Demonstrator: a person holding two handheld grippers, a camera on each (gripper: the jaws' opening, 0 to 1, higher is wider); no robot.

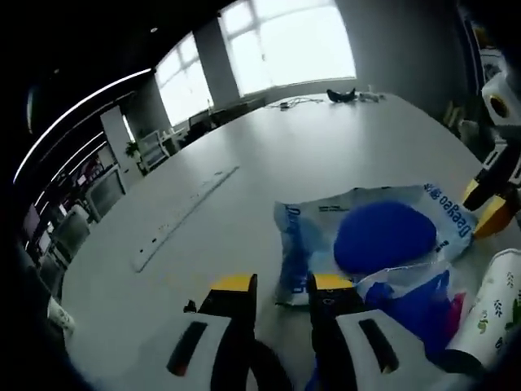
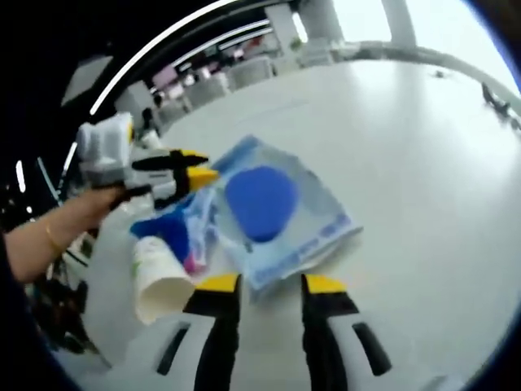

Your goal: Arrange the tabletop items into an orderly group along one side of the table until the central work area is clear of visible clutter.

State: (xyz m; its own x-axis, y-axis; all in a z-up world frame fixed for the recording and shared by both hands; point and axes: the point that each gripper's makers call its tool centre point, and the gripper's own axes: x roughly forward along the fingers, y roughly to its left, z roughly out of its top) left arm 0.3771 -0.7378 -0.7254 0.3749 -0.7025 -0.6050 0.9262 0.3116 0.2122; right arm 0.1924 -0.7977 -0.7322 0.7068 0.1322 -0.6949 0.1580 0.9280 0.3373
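Note:
A crumpled blue-and-clear plastic bag (image 1: 326,216) (image 2: 313,236) lies on the grey table (image 1: 326,147) with a round blue item (image 1: 383,236) (image 2: 259,201) inside. A white paper cup with green leaf print (image 1: 492,314) (image 2: 159,277) lies on its side beside it, with a blue-and-pink wrapper (image 1: 431,305) (image 2: 181,232) next to it. My left gripper (image 1: 283,285) (image 2: 199,165) is open at the bag's corner. My right gripper (image 2: 273,285) (image 1: 487,205) is open at the bag's opposite edge.
A long white strip (image 1: 183,212) lies on the table's left part. Black items and cables (image 1: 342,95) sit at the far end near the windows. Chairs (image 2: 244,73) stand beyond the table. A person's forearm (image 2: 49,232) holds the left gripper.

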